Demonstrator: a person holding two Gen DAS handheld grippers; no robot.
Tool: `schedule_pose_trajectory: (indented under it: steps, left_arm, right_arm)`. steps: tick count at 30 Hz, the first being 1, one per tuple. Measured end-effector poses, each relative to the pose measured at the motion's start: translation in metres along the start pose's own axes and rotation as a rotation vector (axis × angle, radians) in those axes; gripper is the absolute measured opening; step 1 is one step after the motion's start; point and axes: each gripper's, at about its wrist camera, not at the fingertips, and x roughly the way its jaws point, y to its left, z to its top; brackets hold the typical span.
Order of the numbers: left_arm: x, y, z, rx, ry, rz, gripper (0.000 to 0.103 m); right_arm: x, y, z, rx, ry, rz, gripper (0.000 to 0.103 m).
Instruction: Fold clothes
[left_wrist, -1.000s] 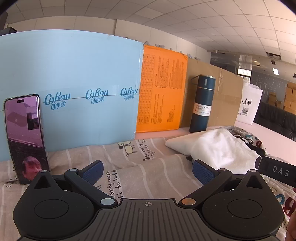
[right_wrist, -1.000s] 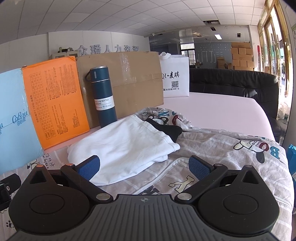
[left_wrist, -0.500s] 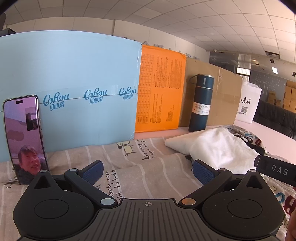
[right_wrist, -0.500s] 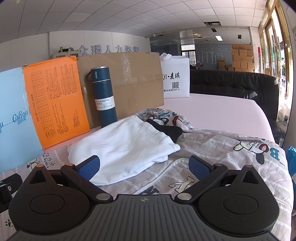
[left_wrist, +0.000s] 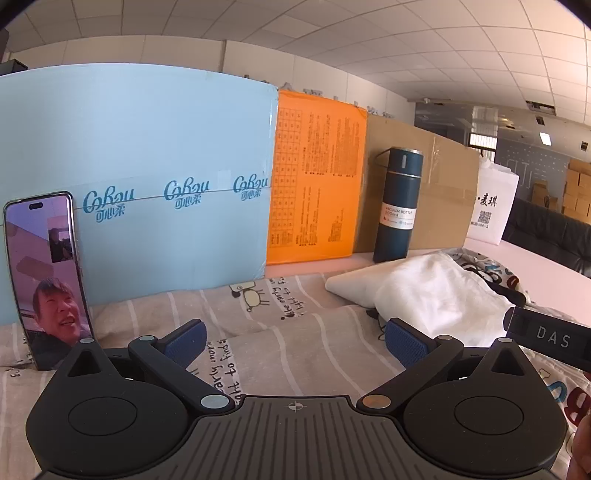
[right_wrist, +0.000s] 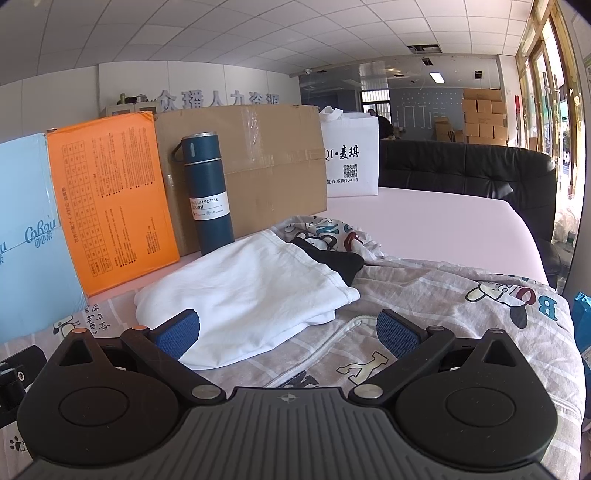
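Note:
A white garment (right_wrist: 251, 291) lies loosely folded on a grey striped cartoon-print cloth (right_wrist: 443, 295), with a black garment (right_wrist: 332, 260) poking out from under its far edge. The white garment also shows in the left wrist view (left_wrist: 424, 291), at the right on the same cloth (left_wrist: 295, 332). My left gripper (left_wrist: 295, 341) is open and empty, low over the cloth left of the white garment. My right gripper (right_wrist: 288, 330) is open and empty, its left fingertip just over the white garment's near edge.
A phone (left_wrist: 44, 277) in a video call leans on a light blue box (left_wrist: 147, 184) at the left. An orange box (right_wrist: 114, 199), a cardboard box (right_wrist: 258, 155), a dark blue vacuum bottle (right_wrist: 208, 192) and a white bag (right_wrist: 351, 155) stand behind. A pink tabletop (right_wrist: 443, 221) extends right.
Both grippers stay open and almost still. The left wrist view has shifted slightly rightward; the right wrist view has barely moved. The clothes have not moved.

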Motion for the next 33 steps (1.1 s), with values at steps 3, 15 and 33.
schedule_pose_trajectory:
  steps: [3, 15, 33]
  left_arm:
    - [0.0001, -0.0001, 0.0000, 0.000, 0.001, -0.001, 0.103]
    - [-0.0001, -0.0003, -0.0001, 0.004, 0.001, -0.003, 0.103]
    - [-0.0004, -0.0014, -0.0014, 0.007, 0.003, -0.004, 0.103]
  right_arm:
    - [-0.0002, 0.0003, 0.0000, -0.001, 0.000, -0.001, 0.103]
    - [-0.0003, 0.0011, -0.0003, -0.005, 0.000, -0.003, 0.103]
    - [-0.0003, 0.0017, -0.0006, -0.010, -0.001, -0.004, 0.103]
